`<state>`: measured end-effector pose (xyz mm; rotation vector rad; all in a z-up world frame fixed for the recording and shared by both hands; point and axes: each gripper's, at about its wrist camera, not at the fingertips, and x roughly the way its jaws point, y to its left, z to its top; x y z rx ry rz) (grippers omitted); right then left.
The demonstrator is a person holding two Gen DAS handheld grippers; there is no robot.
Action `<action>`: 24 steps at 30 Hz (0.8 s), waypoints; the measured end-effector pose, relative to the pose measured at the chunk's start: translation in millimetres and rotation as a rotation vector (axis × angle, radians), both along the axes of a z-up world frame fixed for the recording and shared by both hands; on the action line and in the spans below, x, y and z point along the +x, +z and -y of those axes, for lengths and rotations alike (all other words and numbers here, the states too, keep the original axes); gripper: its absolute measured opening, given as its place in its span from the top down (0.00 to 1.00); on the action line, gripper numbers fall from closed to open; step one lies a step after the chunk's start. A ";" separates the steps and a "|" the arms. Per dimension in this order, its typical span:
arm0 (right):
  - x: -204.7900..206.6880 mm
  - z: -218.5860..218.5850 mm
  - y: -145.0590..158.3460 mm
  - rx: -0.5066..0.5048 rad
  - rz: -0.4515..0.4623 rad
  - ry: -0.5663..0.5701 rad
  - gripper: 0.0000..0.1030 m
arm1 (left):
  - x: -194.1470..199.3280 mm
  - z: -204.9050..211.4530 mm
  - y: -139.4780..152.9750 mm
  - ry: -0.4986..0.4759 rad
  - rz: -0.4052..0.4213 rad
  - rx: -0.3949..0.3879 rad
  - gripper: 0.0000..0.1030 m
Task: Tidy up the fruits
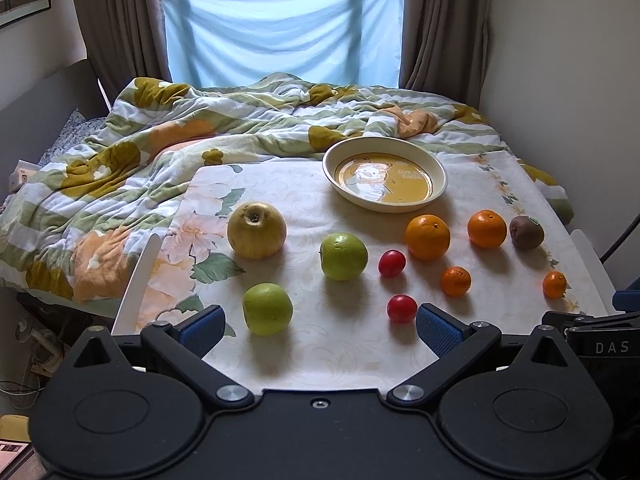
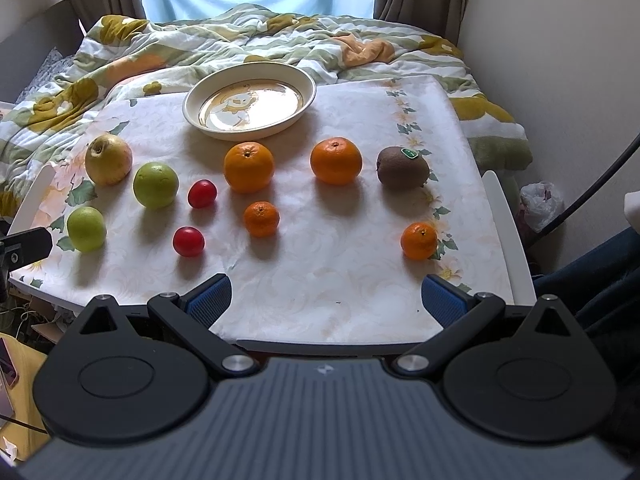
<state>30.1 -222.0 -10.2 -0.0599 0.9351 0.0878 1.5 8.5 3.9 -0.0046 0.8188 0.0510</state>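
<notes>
Nothing has gone into the plate (image 2: 308, 92) yet: its yellow picture bottom is bare, and it sits at the far side of the table (image 2: 340, 288), so as far as you can judge the sorting has not started. Every fruit lies loose on the tablecloth in front of it. On your left are the yellow pear-like fruit (image 2: 108, 159), the two green apples (image 2: 155, 185) (image 2: 86, 228) and the two small red fruits (image 2: 202, 193) (image 2: 188, 241). Toward the middle and right are two large oranges (image 2: 249, 167) (image 2: 336, 161), two small mandarins (image 2: 261, 219) (image 2: 419, 241) and a stickered kiwi (image 2: 403, 167). None of them touch; they are spread well apart.

Your left gripper (image 1: 319, 328) hovers at the near edge with its blue pads wide apart and nothing between them; the nearer green apple and the nearer red fruit lie just beyond its fingertips. Your right gripper (image 2: 326, 300) is likewise spread wide and empty, above the bare cloth near the table edge.

All eleven fruits are left to handle, presumably by carrying them to the plate or grouping them by kind.
</notes>
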 end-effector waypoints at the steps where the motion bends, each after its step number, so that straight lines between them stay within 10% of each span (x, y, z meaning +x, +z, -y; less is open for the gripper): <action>1: 0.0 0.0 -0.2 0.000 0.000 0.001 0.00 | 0.2 -0.1 -0.2 0.000 0.000 0.000 0.00; 24: 1.2 -2.1 0.5 0.000 0.005 0.002 0.00 | -0.1 -1.5 0.0 0.001 0.002 0.003 0.00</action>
